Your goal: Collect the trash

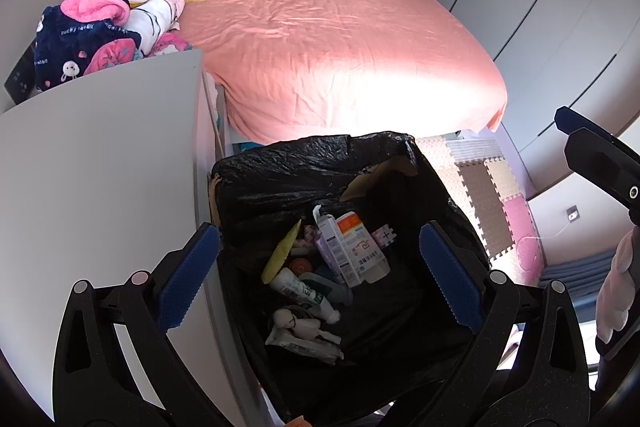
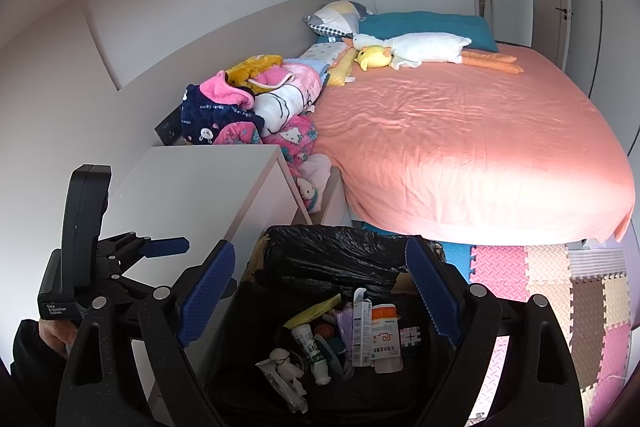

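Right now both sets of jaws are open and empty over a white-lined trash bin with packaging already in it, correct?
One detail is off: the liner of the trash bin is black, not white, as the left wrist view shows. The rest stands: both sets of jaws are open and empty, and packaging already lies inside.

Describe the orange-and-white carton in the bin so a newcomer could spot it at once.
Start at the pink bed; the black-lined trash bin stands at its foot, beside the white cabinet. Among the trash at the bottom, the carton lies toward the right, next to a white tube. It alone has an orange band across its white printed face.
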Available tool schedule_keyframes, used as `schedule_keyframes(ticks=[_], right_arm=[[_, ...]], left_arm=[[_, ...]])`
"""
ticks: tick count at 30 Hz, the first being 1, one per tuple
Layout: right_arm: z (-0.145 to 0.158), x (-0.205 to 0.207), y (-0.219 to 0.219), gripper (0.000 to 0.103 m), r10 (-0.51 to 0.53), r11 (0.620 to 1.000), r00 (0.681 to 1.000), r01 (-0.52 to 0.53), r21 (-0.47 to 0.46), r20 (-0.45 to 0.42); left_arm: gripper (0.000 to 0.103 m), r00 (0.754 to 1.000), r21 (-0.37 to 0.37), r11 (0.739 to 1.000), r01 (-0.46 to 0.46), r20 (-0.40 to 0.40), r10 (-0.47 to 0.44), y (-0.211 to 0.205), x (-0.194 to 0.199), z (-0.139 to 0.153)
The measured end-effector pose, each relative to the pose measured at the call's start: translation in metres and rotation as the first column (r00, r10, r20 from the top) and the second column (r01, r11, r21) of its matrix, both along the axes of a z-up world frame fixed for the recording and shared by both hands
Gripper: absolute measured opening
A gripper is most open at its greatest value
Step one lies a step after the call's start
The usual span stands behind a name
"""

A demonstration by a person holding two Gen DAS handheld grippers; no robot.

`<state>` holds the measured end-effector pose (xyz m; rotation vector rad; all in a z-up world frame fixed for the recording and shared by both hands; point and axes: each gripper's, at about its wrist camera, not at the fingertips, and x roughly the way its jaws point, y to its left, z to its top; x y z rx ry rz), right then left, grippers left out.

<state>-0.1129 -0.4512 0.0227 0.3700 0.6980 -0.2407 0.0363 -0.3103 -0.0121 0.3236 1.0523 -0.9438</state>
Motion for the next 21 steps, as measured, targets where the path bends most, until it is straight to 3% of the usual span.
schedule_keyframes(ticks=[21], right_arm=[[-0.0034,0.0014,-0.0004,0.087,0.001,1.000,1.000,-0.001,0.003,-0.007]], left_arm=[[0.097,1.000,-0.006,1.000,0.003,-0.007,-0.003,-0.0001,0.0042,-0.0001]])
